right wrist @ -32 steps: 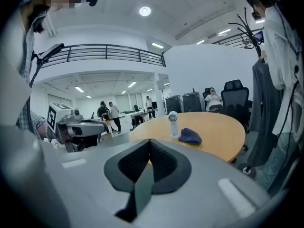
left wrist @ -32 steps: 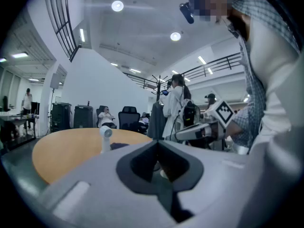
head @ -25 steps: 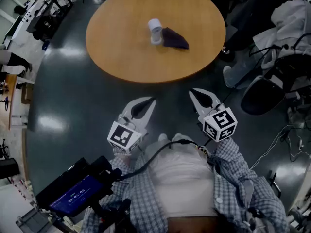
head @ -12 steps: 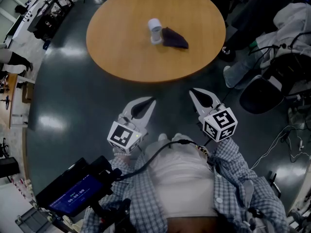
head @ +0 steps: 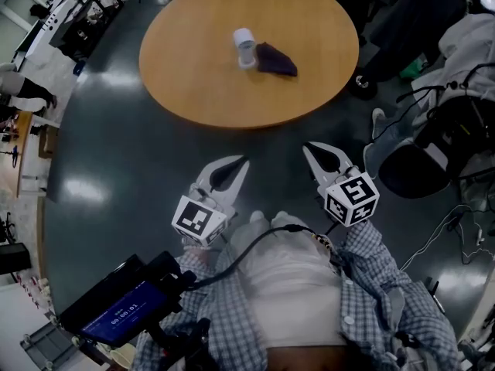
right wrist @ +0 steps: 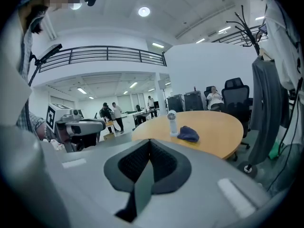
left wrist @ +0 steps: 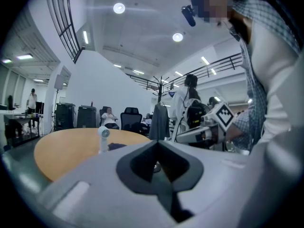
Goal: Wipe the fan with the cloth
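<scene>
A small white fan (head: 245,48) stands upright near the middle of a round wooden table (head: 193,83). A dark blue cloth (head: 276,60) lies crumpled just right of it. The fan (right wrist: 172,122) and cloth (right wrist: 188,134) also show in the right gripper view, and the fan (left wrist: 103,138) in the left gripper view. Both grippers are held close to my body, well short of the table. My left gripper (head: 237,163) is shut and empty. My right gripper (head: 315,148) is shut and empty too.
Dark glossy floor (head: 116,168) lies between me and the table. Office chairs (head: 421,157) with clothes and cables crowd the right side. A coat rack (right wrist: 259,89) stands at the right. People (right wrist: 109,115) and desks are far off. A black device with a screen (head: 124,311) hangs at my lower left.
The view has shifted slightly, so the table and the chairs at the right sit a little differently. Both grippers stay shut and empty in front of my body.
</scene>
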The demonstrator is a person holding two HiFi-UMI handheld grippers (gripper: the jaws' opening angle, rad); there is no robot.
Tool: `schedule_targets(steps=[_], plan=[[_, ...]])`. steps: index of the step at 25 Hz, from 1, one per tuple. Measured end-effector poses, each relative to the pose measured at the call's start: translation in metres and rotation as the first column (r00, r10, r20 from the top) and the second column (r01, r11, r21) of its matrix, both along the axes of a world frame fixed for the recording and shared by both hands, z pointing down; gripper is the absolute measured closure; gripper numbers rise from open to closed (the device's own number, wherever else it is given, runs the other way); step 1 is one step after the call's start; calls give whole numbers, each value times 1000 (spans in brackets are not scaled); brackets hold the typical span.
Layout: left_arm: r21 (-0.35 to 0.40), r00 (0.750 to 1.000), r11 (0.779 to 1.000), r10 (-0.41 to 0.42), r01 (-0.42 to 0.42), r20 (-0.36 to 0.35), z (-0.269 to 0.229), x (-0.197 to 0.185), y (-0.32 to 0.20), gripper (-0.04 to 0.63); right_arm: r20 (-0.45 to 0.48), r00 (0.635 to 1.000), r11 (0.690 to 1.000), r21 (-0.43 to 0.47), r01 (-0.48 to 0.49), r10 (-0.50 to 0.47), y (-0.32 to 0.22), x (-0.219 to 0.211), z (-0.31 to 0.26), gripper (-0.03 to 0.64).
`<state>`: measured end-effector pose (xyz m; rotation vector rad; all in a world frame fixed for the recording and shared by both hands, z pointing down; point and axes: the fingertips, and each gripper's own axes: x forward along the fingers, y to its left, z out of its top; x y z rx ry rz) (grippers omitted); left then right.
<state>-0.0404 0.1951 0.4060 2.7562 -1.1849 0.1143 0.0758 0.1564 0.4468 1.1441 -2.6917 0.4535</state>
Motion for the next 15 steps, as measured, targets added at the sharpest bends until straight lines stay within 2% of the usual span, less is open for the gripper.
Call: schedule_targets(steps=[3,10,15], plan=[[-18,999,999,-36,36,6,1,-1,2,595,-1,1000,1000,-8,21,-21,5,1,3,614],[-21,1000,1000,-9,9,5,18,13,5,595,2,1000,1000,-20,20,-20,7,13,12,613],[-11,1000,1000,7,-7,-11,19,12,-20,595,1,1000,1000,-30,-5,5,-12,14,19,614]])
